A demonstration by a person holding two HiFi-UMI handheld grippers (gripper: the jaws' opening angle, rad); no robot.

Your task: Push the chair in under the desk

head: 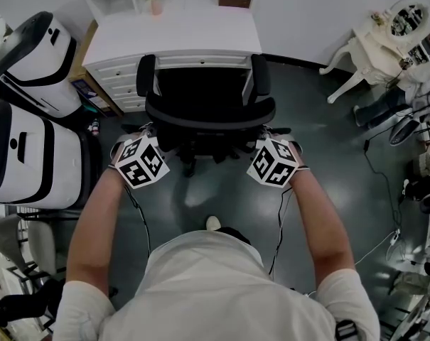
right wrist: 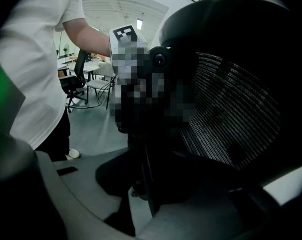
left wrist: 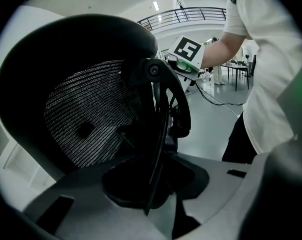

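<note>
White shirt point(head: 222, 290) nearest, bare arms point(head: 94, 219) reaching forward. Left gripper point(head: 145, 135) clenched on left edge of backrest point(head: 211, 114); right gripper point(head: 269, 137) clenched on right edge, jaws part closed. Chair point(head: 200, 91) on dark floor point(head: 314, 133), facing white desk point(head: 179, 30), seat front at desk's front edge; backrest parallel to that edge.

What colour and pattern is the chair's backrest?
Black, a fine woven mesh. The backrest shows best in the left gripper view.
</note>
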